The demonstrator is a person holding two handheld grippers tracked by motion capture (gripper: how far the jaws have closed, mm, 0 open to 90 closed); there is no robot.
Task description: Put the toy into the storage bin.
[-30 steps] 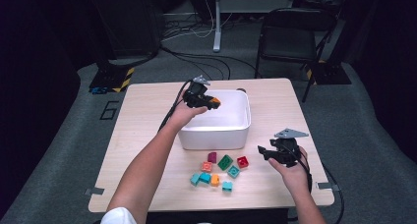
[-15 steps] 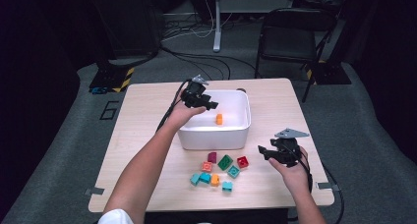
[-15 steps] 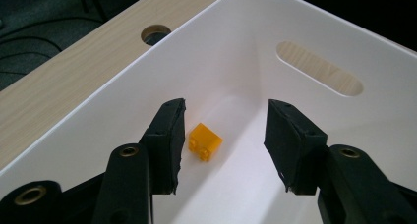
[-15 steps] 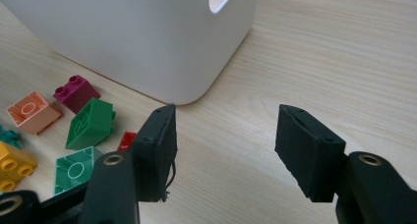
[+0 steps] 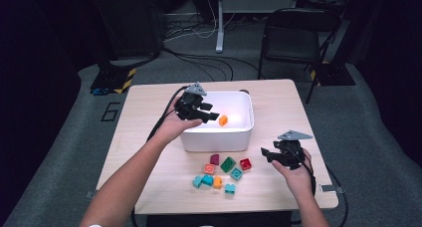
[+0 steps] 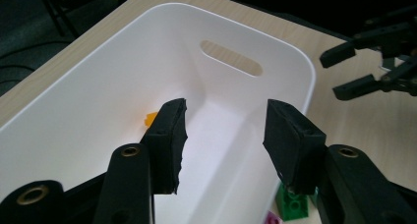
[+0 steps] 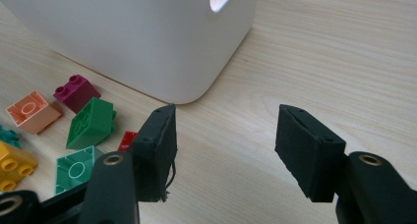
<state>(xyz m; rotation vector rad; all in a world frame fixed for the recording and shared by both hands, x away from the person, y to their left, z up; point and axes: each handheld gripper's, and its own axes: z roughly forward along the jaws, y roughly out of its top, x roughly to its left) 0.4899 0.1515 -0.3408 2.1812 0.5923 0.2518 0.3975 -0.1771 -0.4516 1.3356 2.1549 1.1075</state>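
My left claw [image 5: 211, 112] hangs over the white bin [image 5: 246, 130], its jaws having just been opening and now spread with nothing between them; the orange brick [image 5: 223, 120] lies on the bin's floor just beyond. My right claw [image 5: 267, 155] rests spread and empty on the table [image 5: 278, 95], beside the loose bricks [image 5: 221, 172] in front of the bin

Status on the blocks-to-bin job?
Done: one orange block lies in the white bin. In hand: nothing; the left gripper is over the bin, its jaws just opened and empty. The right gripper waits open beside the bin. Left: the pile of blocks on the table.
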